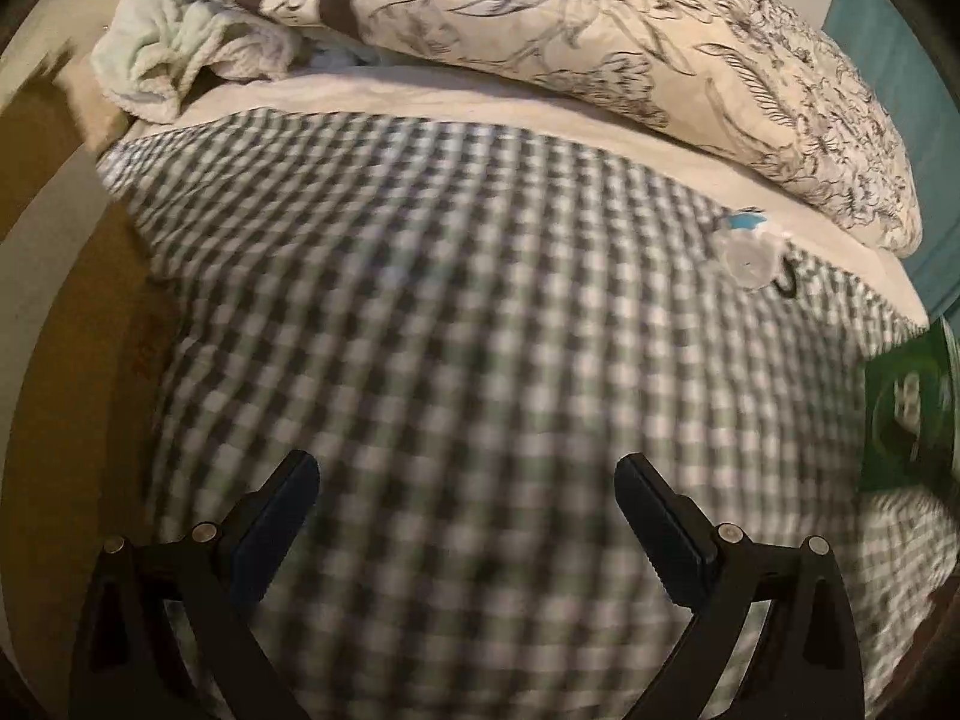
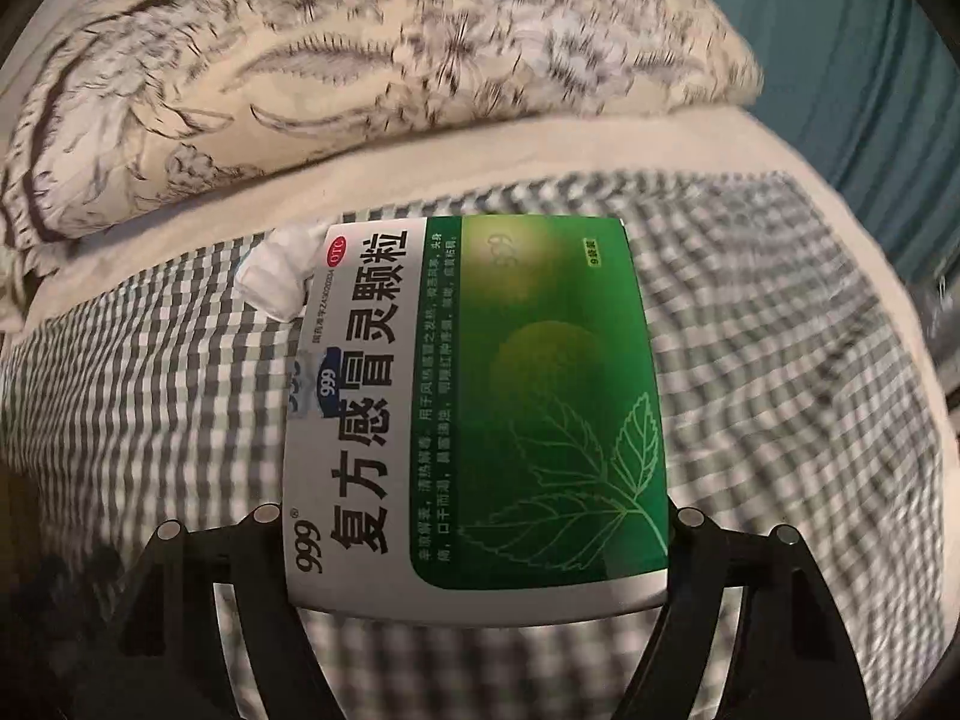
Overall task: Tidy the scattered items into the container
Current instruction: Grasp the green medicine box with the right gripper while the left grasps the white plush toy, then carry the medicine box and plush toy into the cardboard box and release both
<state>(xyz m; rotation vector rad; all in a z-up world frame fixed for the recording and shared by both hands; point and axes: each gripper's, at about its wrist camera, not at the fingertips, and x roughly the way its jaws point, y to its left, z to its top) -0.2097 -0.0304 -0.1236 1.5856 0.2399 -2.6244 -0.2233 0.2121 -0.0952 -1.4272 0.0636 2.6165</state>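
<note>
1. The right gripper (image 2: 474, 546) is clamped across a green-and-white medicine box (image 2: 480, 396) above the gingham sheet (image 2: 150, 396).
2. The left gripper (image 1: 467, 480) hangs with fingers apart, nothing between them.
3. A small clear packet (image 1: 747, 261) lies at two o'clock from it, below the floral pillow (image 1: 630, 60).

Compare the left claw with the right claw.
The left claw is open and empty; the right claw is clamped on a green and white box. The left hangs over bare checked sheet; the right's view is mostly filled by the box. Both are black and point down at the bed.
</note>
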